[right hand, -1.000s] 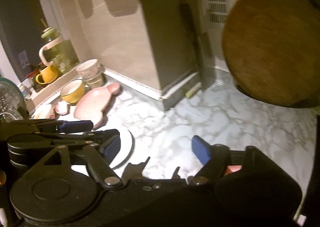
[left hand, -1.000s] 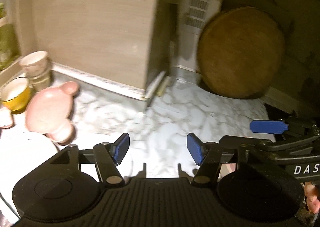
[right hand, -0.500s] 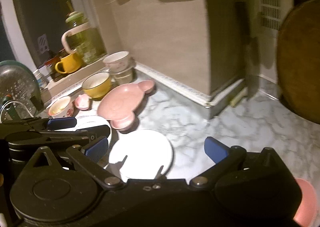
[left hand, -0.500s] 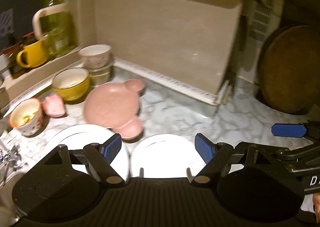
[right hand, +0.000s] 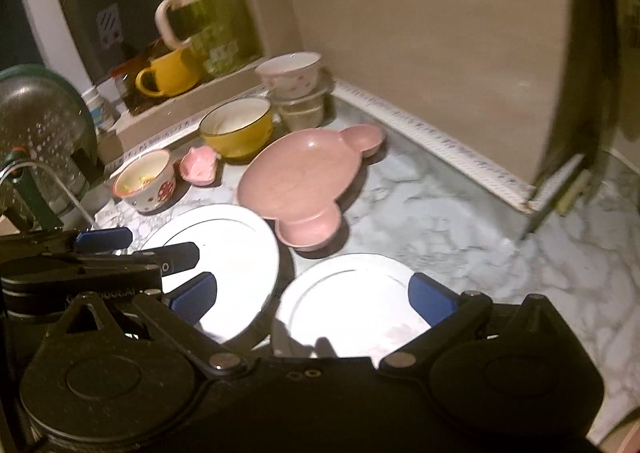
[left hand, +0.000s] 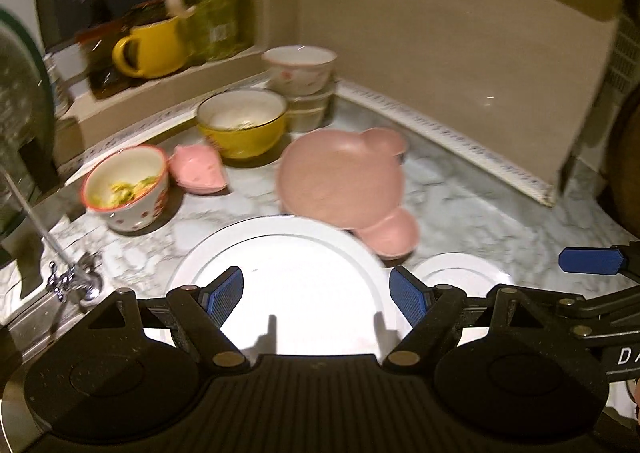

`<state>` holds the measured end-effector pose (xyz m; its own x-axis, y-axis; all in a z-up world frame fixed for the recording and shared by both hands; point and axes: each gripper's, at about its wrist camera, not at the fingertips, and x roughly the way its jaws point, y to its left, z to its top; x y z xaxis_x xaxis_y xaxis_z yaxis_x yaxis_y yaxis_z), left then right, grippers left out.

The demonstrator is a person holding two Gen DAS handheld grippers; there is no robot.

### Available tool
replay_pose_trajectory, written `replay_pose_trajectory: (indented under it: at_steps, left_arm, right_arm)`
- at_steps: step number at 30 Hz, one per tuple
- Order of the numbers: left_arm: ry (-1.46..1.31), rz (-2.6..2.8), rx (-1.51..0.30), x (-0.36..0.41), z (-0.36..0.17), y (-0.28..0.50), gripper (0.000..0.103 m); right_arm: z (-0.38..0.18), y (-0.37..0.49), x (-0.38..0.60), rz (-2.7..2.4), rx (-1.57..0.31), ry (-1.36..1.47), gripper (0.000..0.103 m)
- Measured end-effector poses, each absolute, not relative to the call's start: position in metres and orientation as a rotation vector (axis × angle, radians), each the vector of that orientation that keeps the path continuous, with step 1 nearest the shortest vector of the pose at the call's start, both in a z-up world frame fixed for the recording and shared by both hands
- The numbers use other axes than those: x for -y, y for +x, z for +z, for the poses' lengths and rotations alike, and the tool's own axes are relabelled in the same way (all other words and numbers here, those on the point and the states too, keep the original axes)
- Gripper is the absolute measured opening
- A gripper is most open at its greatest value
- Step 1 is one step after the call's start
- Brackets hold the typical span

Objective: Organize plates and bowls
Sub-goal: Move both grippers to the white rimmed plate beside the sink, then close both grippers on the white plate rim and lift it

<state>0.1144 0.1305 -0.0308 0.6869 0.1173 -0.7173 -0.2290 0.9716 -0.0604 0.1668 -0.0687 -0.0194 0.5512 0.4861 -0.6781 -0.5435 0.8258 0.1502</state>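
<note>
- Left wrist view: left gripper (left hand: 316,296) level above the marble counter (left hand: 472,221), jaws wide, holding nothing. Large white plate (left hand: 280,273) directly below the fingers; pink bear plate (left hand: 340,177) just beyond, its ear seemingly overlapping the plate rim (blurred). Since 0.5 s ago the view has swung left: yellow bowl (left hand: 242,121) now centred.
- Right wrist view: right gripper (right hand: 312,299) jaws wide, empty, over the small white plate (right hand: 348,293). Plate closer than before.

This is a home kitchen. A marble-patterned countertop (right hand: 460,221) meets a tiled wall, with used bowls, white plates (right hand: 224,253) and a yellow mug (right hand: 170,73) crowded beside a sink tap (left hand: 72,277) and a metal colander (right hand: 38,125).
</note>
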Motion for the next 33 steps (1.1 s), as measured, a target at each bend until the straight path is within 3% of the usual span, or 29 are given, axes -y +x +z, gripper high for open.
replay_pose_trajectory:
  at_steps: [9,22,29,33]
  left_arm:
    - [-0.230,0.275,-0.871,-0.181,-0.064,0.128,0.080]
    - [-0.286,0.324,-0.959,-0.227,-0.097,0.137,0.078]
    - [-0.353,0.318,-0.988,-0.243,-0.103,0.136,0.057]
    - [-0.409,0.309,-1.009,-0.251,-0.110,0.133,0.040]
  right_arm:
    - [-0.046,0.193,0.028,0.642,-0.854,-0.124,0.091]
    - [-0.082,0.219,-0.009,0.636,-0.948,-0.166,0.065]
    - [-0.091,0.231,-0.016,0.651,-1.005,-0.143,0.043]
    - [-0.093,0.236,-0.015,0.658,-1.029,-0.113,0.033]
